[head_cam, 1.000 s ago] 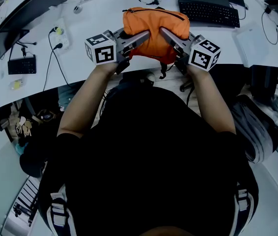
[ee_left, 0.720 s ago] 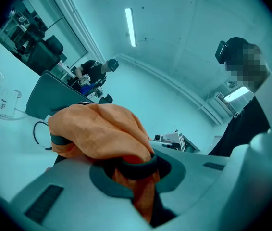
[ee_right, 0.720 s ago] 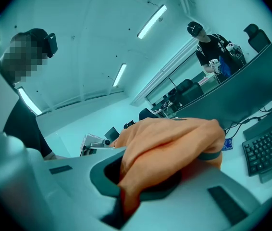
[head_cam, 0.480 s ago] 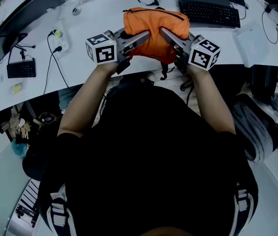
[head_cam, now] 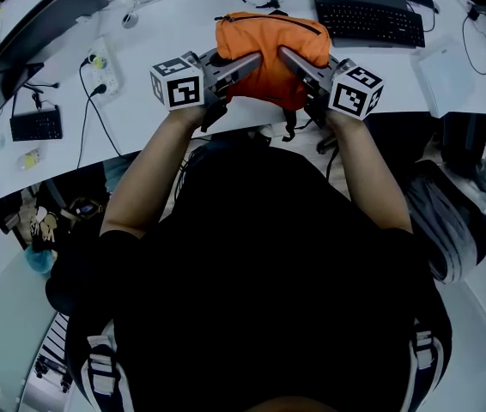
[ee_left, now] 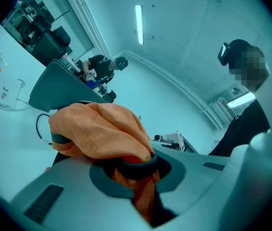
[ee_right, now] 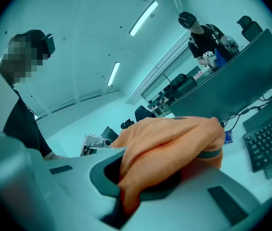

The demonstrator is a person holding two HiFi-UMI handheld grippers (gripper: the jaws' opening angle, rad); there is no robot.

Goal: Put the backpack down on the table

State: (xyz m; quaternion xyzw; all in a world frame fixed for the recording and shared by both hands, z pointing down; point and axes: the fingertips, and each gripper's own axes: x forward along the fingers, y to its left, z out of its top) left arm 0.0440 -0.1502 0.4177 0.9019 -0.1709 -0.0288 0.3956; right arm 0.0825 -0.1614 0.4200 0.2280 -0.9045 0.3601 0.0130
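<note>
**Orange backpack still clamped at both ends, near edge of worktop**

Orange fabric fills both gripper views. The left tongs [head_cam: 253, 59] are clenched on a bunched fold of the backpack [head_cam: 269, 33], with cloth squeezed into the notch between the jaws. The right tongs [head_cam: 288, 56] are clenched on a fold on the opposite side in the same way. Neither has let go.

Position: in the head view the backpack sits at 12 o'clock, over the near edge of the white worktop [head_cam: 183, 24]. The left tongs reach it from 8 o'clock and the right from 4 o'clock. A dark strap hangs below the bag at 6 o'clock, past the worktop edge.

Change over the last second: very little. Bag and tongs keep almost the same spot in the head view. The keyboard [head_cam: 370, 22], at 2 o'clock of the bag, and the power strip [head_cam: 101, 63], at 9 o'clock, have drifted slightly. That drift looks as much like camera movement as hand movement. The grip is unchanged on both sides.

Reading: probably the last part of the lowering. I cannot tell from these views whether the bag's base already rests on the surface.

Still to do: rest the weight on the worktop, then loosen both tongs.

Risk: the bag sits close to the edge, so it could slump toward the person if released there.
</note>
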